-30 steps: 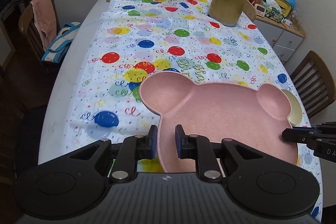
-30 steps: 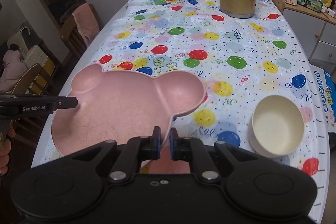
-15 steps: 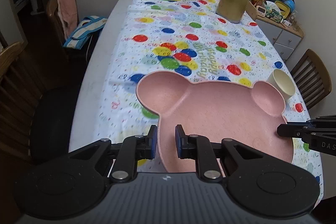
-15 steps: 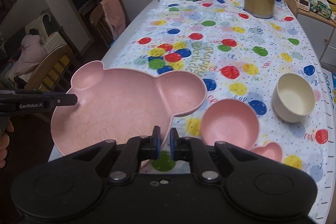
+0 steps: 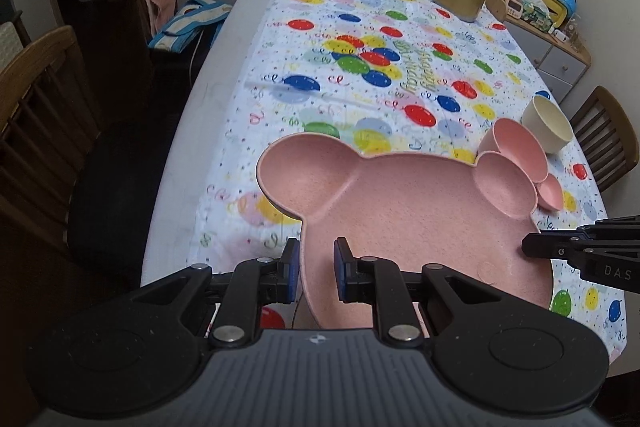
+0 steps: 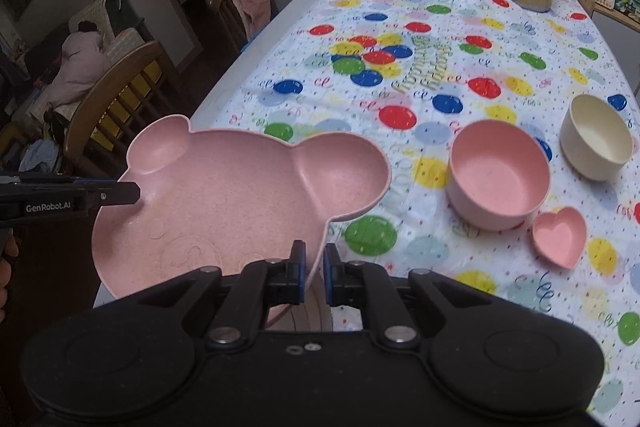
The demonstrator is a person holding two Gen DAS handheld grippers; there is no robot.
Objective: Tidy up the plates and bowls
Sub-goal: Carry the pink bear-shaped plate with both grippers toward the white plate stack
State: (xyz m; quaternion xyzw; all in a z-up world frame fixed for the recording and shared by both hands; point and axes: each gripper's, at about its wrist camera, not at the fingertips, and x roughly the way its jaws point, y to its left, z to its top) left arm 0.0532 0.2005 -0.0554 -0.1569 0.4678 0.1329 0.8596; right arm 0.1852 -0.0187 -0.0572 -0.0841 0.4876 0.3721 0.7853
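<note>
Pink bear-shaped divided plastic plate (image 5: pixel 400 219) held aloft over the surface (image 5: pixel 360 67), left claw (image 5: pixel 316 269) and right claw (image 6: pixel 314 273) each clenched on opposite rims. Judged light, rigid, smooth; rim grips suit it.

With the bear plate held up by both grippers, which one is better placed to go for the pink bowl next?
Probably right: the right gripper grips the plate edge nearest the pink bowl; the left gripper holds the far side.
</note>
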